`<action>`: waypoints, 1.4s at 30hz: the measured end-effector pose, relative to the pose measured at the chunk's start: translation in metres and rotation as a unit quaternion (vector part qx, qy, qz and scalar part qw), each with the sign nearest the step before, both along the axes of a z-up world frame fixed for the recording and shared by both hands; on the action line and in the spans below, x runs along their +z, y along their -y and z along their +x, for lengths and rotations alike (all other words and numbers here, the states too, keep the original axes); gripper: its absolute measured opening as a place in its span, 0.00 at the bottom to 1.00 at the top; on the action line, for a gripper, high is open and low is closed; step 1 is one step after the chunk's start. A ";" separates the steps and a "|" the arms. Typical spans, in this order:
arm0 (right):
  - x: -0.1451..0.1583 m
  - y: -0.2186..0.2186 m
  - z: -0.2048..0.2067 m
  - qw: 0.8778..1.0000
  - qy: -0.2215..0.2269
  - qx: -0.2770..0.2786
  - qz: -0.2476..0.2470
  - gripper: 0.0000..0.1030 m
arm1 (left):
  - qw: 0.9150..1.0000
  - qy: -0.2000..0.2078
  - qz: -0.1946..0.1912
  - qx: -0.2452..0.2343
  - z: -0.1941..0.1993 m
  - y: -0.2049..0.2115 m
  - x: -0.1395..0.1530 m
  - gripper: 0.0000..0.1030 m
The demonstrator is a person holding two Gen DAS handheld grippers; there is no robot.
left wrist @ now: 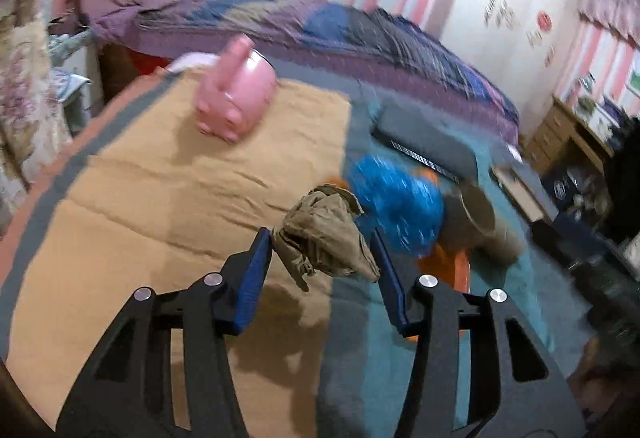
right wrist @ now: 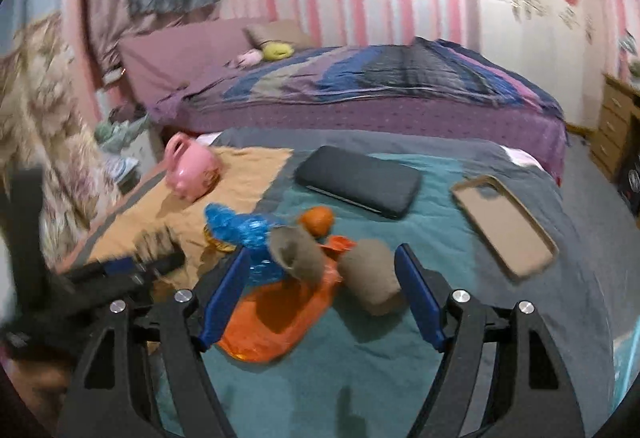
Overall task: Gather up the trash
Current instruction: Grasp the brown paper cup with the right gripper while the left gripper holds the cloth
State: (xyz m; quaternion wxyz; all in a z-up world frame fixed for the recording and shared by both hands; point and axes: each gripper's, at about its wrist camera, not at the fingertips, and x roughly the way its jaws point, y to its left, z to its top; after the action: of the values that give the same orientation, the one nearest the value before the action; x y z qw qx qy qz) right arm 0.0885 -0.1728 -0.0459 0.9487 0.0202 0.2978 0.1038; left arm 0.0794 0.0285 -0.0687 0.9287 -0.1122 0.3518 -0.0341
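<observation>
Paper wad, crumpled brown, sits between left gripper fingers, raised above the teal blanket; jaws spread, contact w/ pads unclear. Right gripper wide open, nothing held, low over cardboard tube, orange bag and blue wrapper.

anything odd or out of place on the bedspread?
Yes: trash sits bunched mid-spread. A crinkled blue plastic wrapper and two brown cardboard tubes lie tipped over on or beside a flat orange plastic bag. The left claw holds crumpled brown paper lifted above the blanket.
</observation>
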 end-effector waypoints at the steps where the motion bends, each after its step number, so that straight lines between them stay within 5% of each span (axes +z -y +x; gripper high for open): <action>1: -0.001 -0.005 0.001 1.000 0.000 0.000 -0.007 0.70 | 1.000 0.002 -0.001 0.002 0.000 -0.002 0.002 0.48; 11: -0.027 -0.038 0.031 0.997 -0.048 0.015 -0.053 0.45 | 1.000 0.002 0.003 -0.002 -0.004 -0.008 0.004 0.48; 15: -0.036 -0.037 0.038 0.997 -0.063 0.017 -0.046 0.25 | 1.000 0.004 0.000 -0.006 -0.002 -0.008 0.005 0.48; 24: -0.008 -0.028 0.019 0.999 -0.016 0.015 -0.037 0.21 | 0.999 0.024 0.008 -0.027 -0.011 0.004 0.016 0.49; 31: 0.034 -0.001 -0.030 0.999 0.048 0.005 -0.012 0.21 | 0.998 0.054 -0.007 -0.037 -0.027 0.012 0.037 0.49; 42: 0.063 0.041 -0.087 0.996 0.088 -0.025 0.021 0.21 | 0.993 0.093 -0.012 -0.075 -0.054 0.047 0.062 0.49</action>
State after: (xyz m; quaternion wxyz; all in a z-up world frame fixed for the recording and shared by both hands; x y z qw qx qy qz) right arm 0.0011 -0.2143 0.0175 0.9730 0.0379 0.2102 0.0874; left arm 0.0254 -0.0187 -0.0066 0.9506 -0.0933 0.2713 -0.1186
